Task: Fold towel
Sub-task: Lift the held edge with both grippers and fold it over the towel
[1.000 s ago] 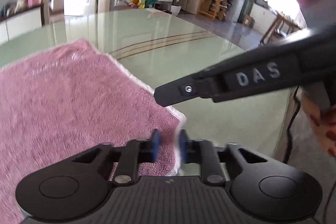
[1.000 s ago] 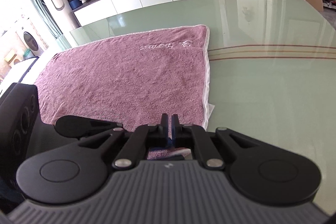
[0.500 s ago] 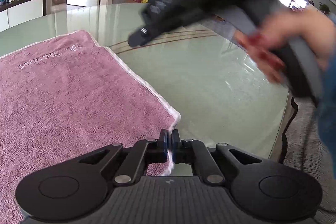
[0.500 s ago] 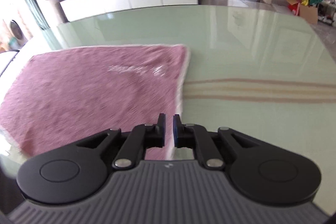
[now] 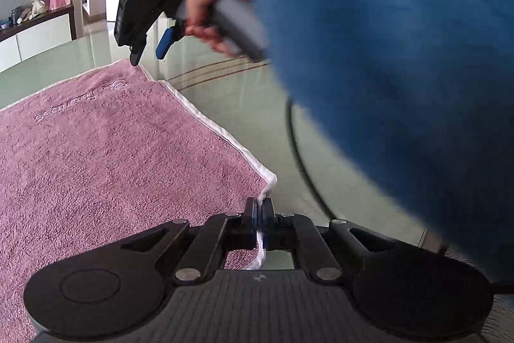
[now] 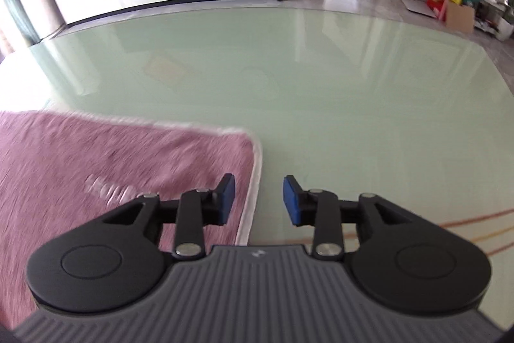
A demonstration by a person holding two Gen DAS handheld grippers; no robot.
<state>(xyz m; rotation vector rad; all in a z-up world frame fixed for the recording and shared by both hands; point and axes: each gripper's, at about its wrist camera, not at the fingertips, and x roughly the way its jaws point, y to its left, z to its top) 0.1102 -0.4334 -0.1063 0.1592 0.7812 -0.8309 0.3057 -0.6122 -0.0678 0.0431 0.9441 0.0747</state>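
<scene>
The pink towel [image 5: 106, 156] lies flat on the pale green glass table [image 5: 231, 105], lettered side up. The left gripper [image 5: 259, 216] is clamped tight on the white hem at the near corner. The right gripper [image 6: 258, 200] hangs above the far corner (blurred in its own view), jaws wide apart, holding nothing, carried by a hand [image 5: 205, 5] in a blue sleeve [image 5: 401, 69]

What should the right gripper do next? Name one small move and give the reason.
Probably lower the right gripper and close it on the far corner of the towel. Its jaws are open and empty, straddling the white hem above the table, while the left gripper is shut on the near corner.
</scene>
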